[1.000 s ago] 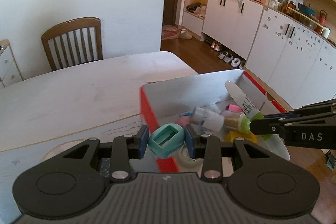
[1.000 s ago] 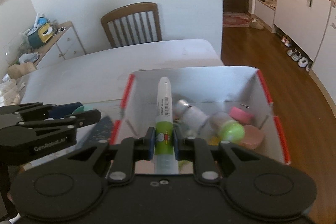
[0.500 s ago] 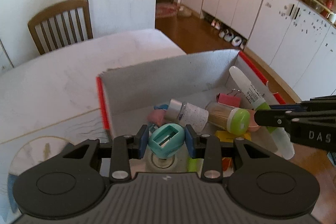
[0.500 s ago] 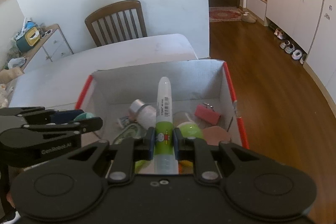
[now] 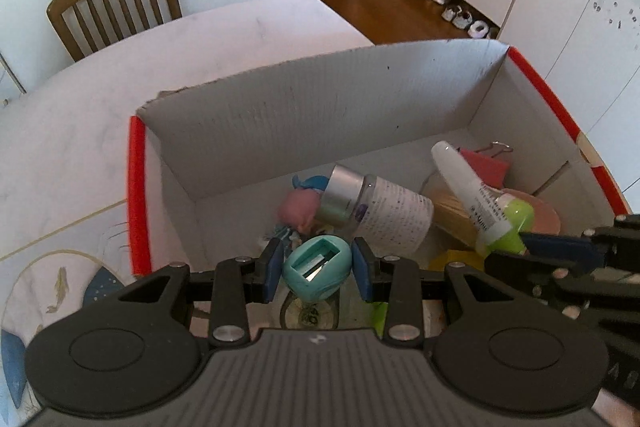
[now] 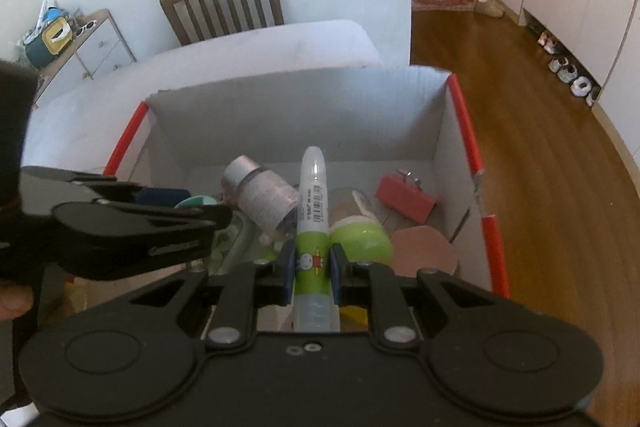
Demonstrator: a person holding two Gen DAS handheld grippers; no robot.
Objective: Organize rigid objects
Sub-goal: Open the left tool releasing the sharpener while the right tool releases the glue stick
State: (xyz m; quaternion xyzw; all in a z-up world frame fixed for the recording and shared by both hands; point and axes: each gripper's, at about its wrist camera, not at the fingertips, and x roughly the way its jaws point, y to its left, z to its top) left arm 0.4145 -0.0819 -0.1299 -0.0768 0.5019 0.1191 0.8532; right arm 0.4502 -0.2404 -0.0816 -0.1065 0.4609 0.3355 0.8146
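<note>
- While both grippers hang over the open cardboard box (image 5: 320,115), the left gripper (image 5: 317,269) has its blue pads pressed against the two sides of a teal pencil sharpener (image 5: 318,267), blade slot facing the camera; the sharpener is held above the box's near-left contents.
- The right gripper (image 6: 313,265) has its fingers closed tight on a glue pen (image 6: 314,211) at the green band with the cartoon rabbit; the white capped end points toward the box's far wall, above the things lying inside.
- Inside the box, left of the pen: a clear bottle (image 6: 262,197) with a silver cap, lying on its side; just beside it, toward the left wall, a pink figure (image 5: 298,209).
- Inside the box, right of the pen: a lime-capped container (image 6: 362,237) touching the pen's side; a red binder clip (image 6: 404,201) near the far-right corner; a pink disc (image 6: 424,249) against the right wall.
- The box, red-edged on its side rims, stands on a white table (image 5: 100,107); a wooden chair (image 6: 224,1) stands beyond the table's far edge.
</note>
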